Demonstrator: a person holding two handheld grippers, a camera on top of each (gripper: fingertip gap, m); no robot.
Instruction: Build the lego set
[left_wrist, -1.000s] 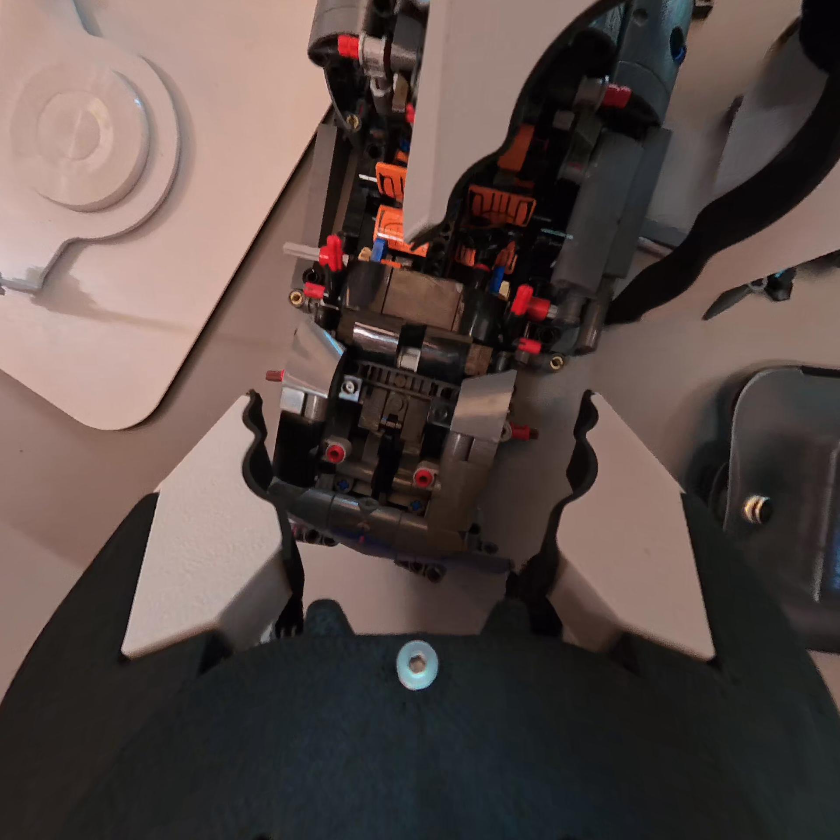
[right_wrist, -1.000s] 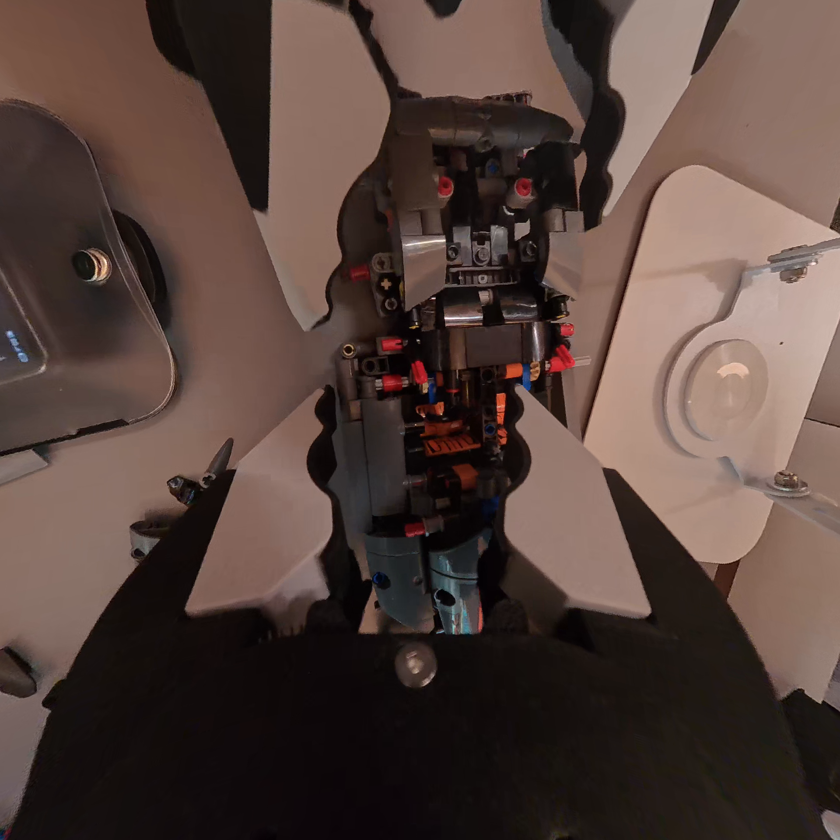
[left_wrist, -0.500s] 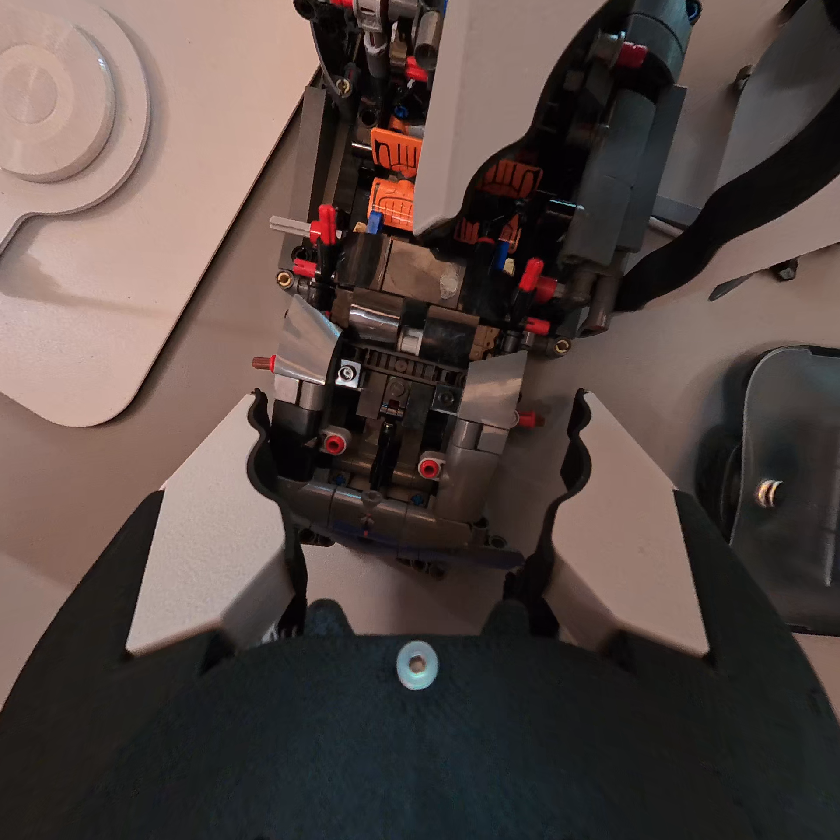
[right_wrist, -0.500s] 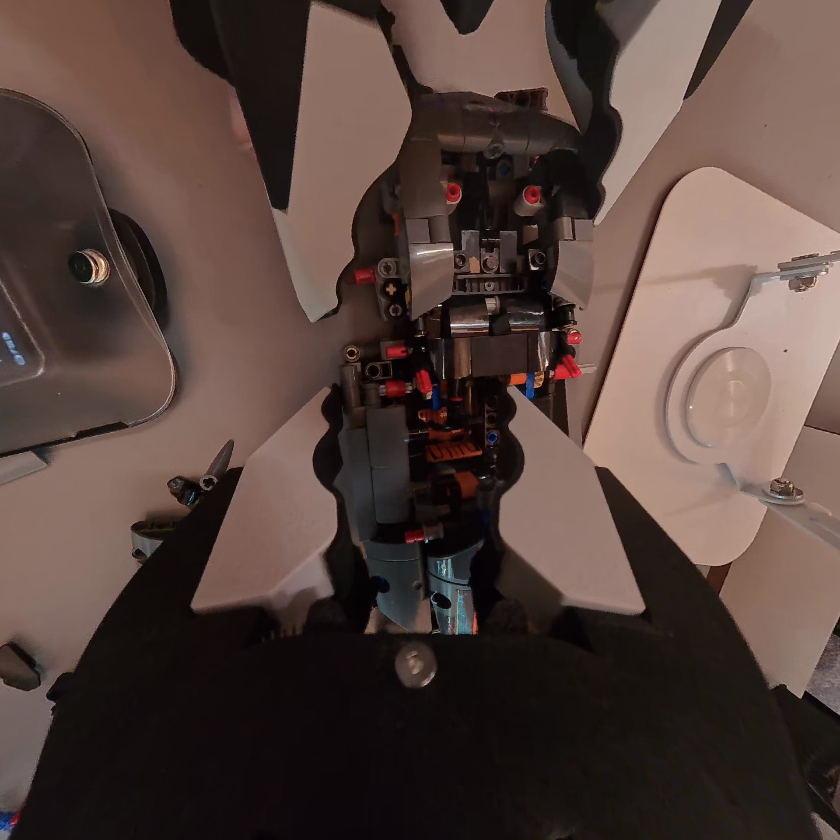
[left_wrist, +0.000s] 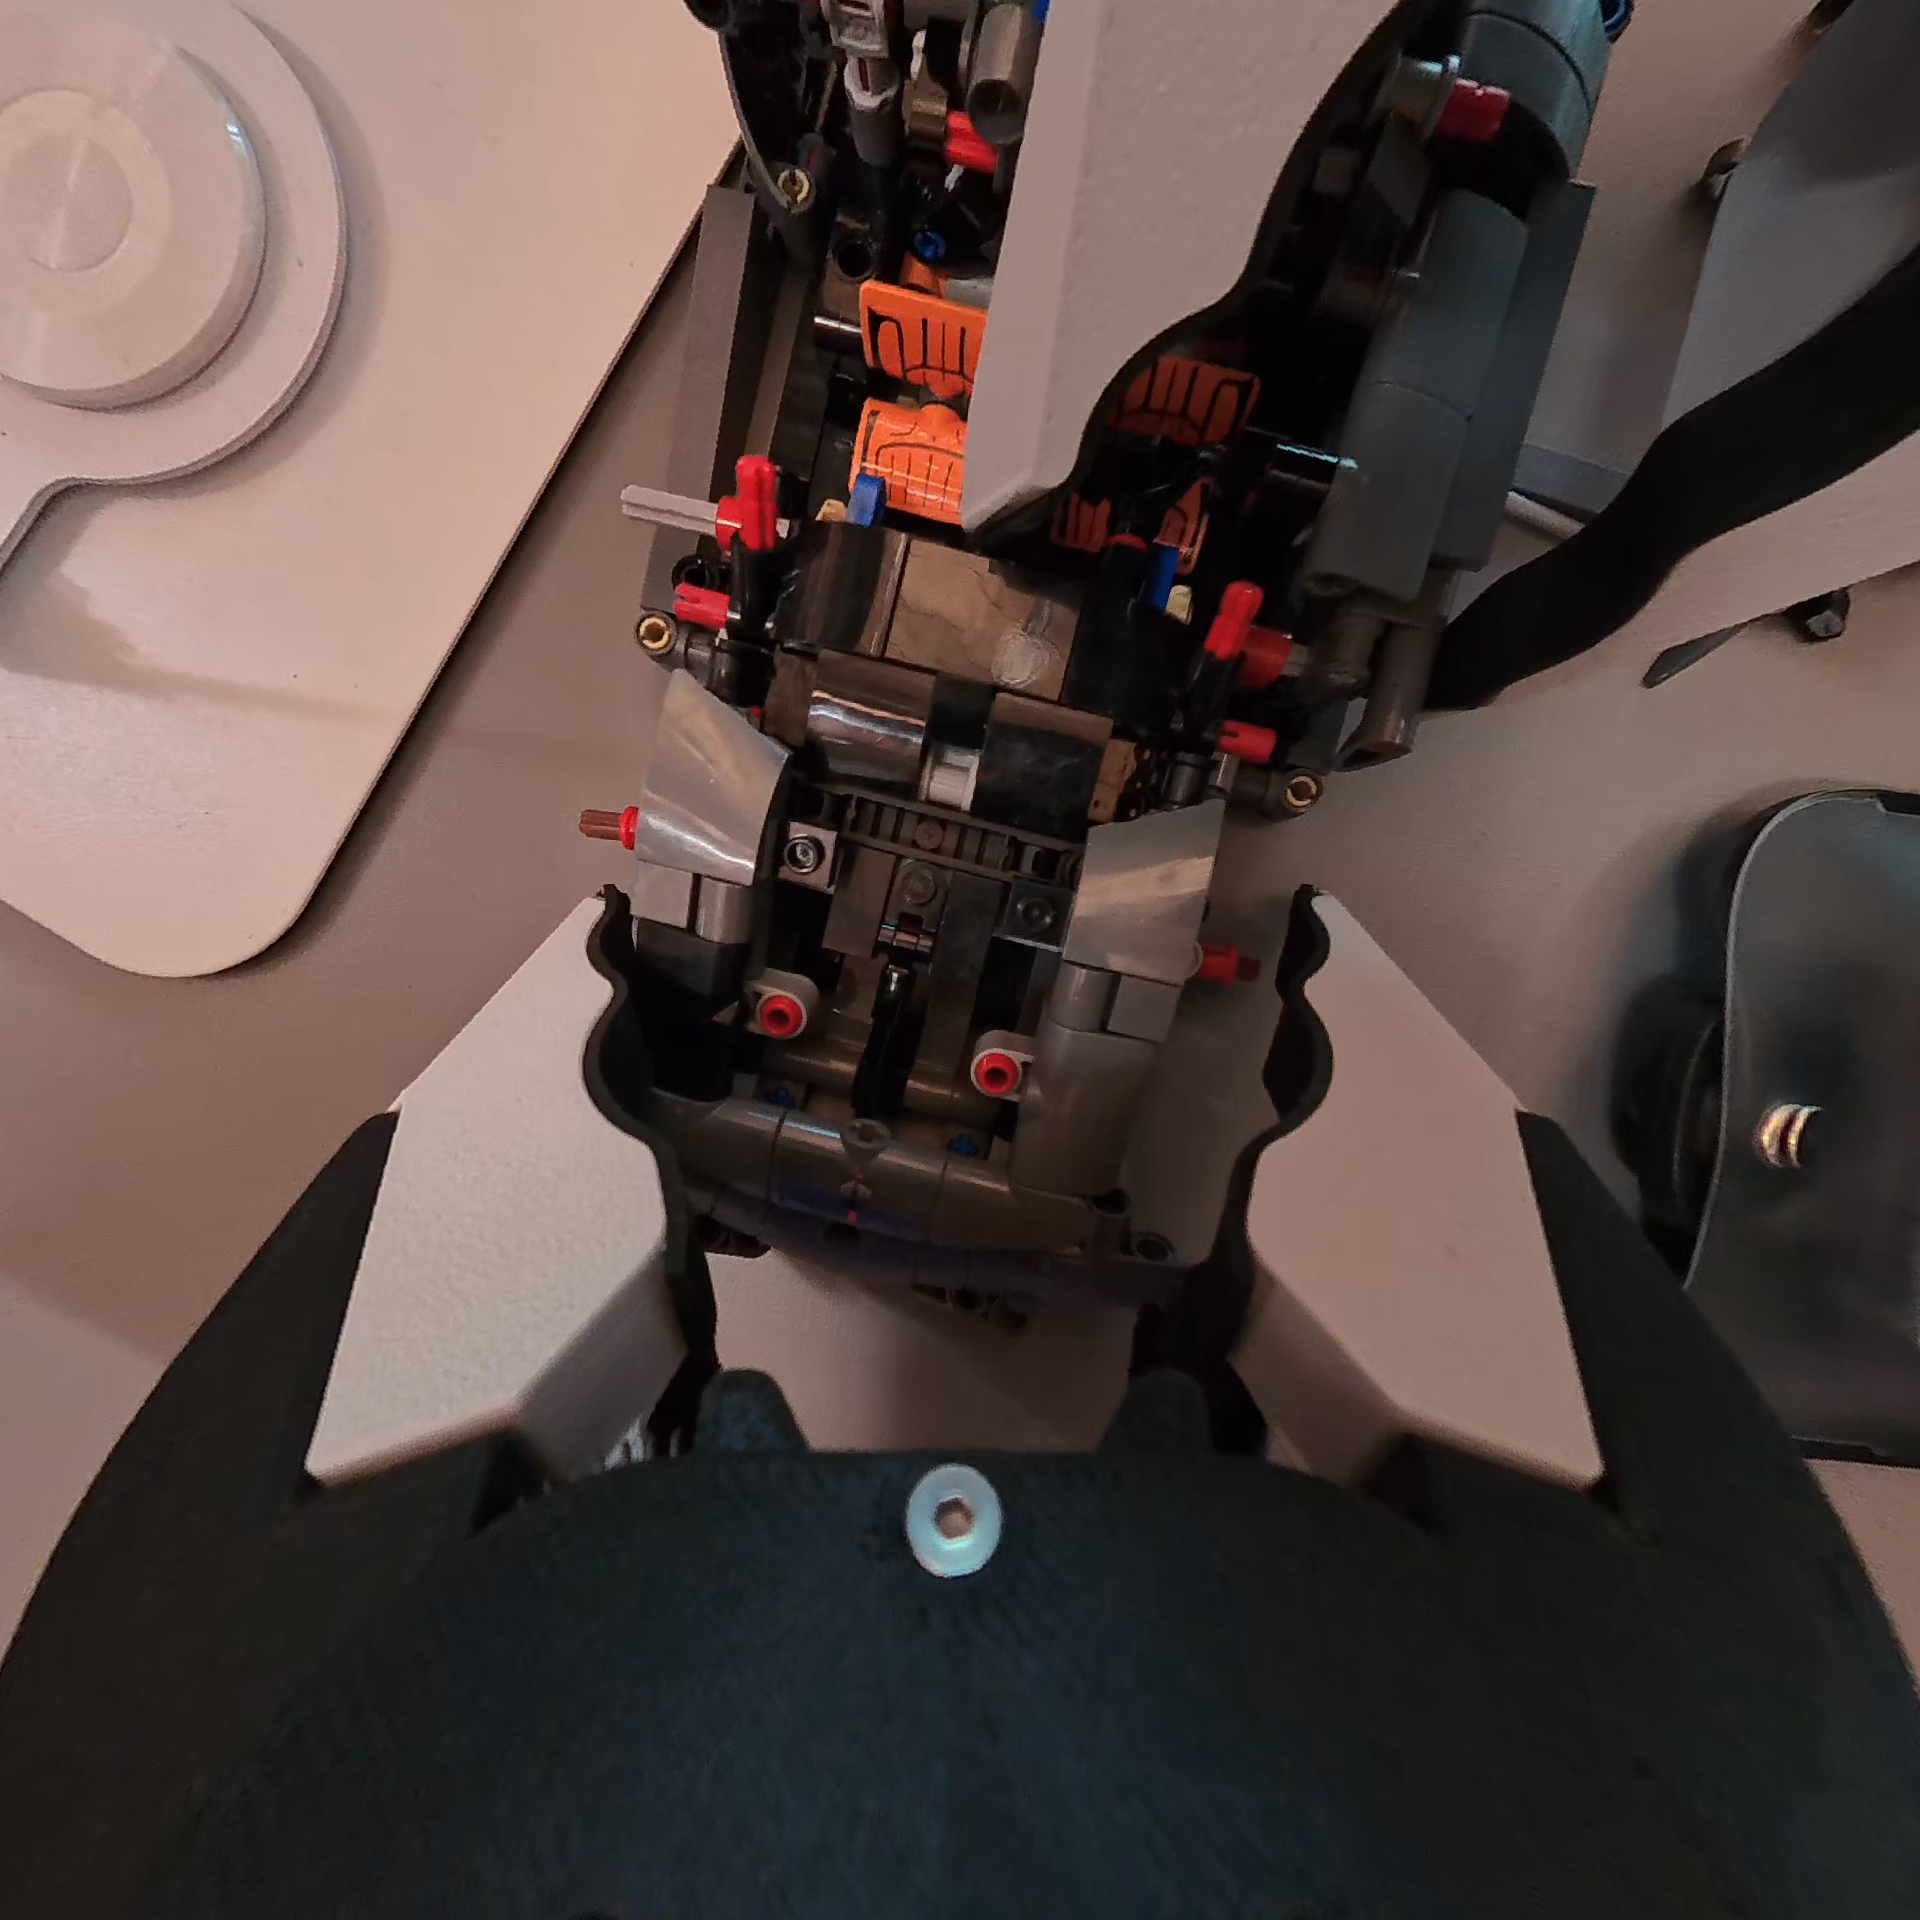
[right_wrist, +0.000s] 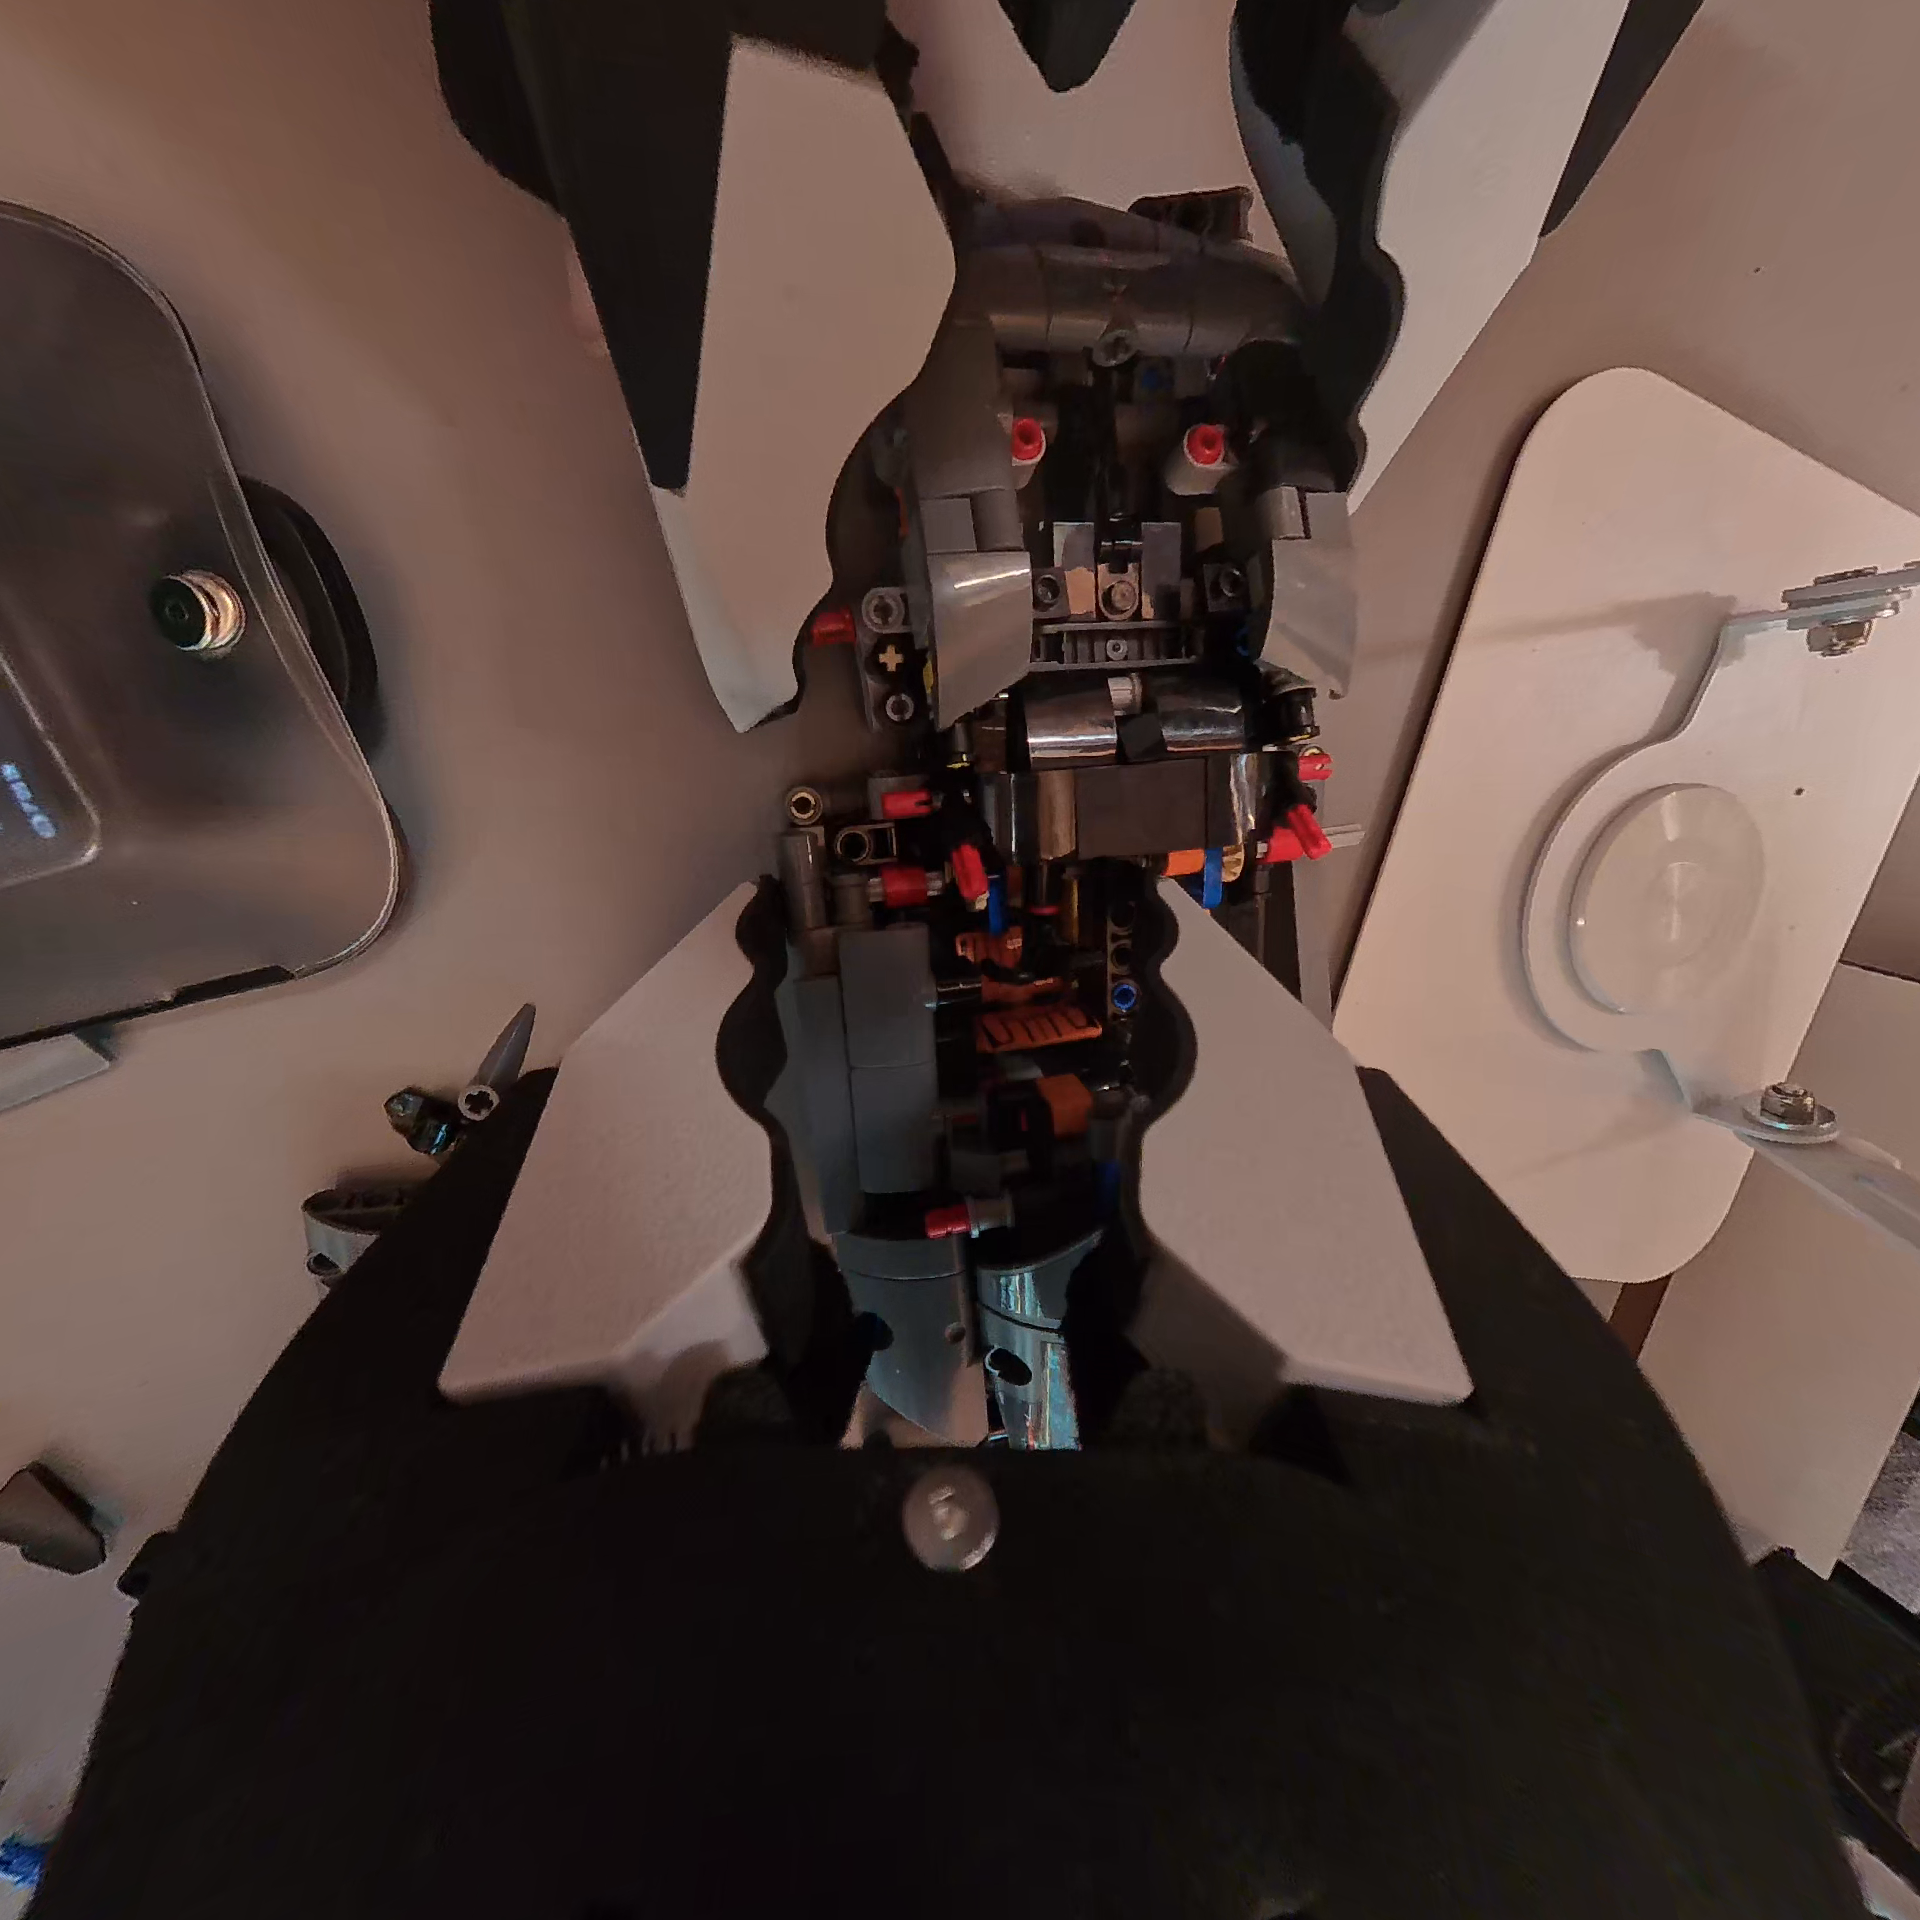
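A dark grey and black lego car model (left_wrist: 935, 748) with red pins and orange parts lies lengthwise between my two grippers, over the beige table. My left gripper (left_wrist: 956, 935) is open and straddles the model's near end. Its left finger (left_wrist: 499, 1143) touches the model's side, and a small gap shows at its right finger (left_wrist: 1392, 1143). My right gripper (right_wrist: 966, 904) is shut on the other end of the model (right_wrist: 1039, 790). One finger (left_wrist: 1101, 260) of the right gripper lies over the model's far half in the left wrist view.
A white plate with a raised round disc (left_wrist: 156, 260) lies beside the model; it also shows in the right wrist view (right_wrist: 1662, 914). A dark device under a clear cover (right_wrist: 187, 675) sits on the other side. Small loose lego pieces (right_wrist: 488, 1081) lie near it.
In the left wrist view the white plate slid up and left a second ago, then held still. Both grippers keep their places on the model.
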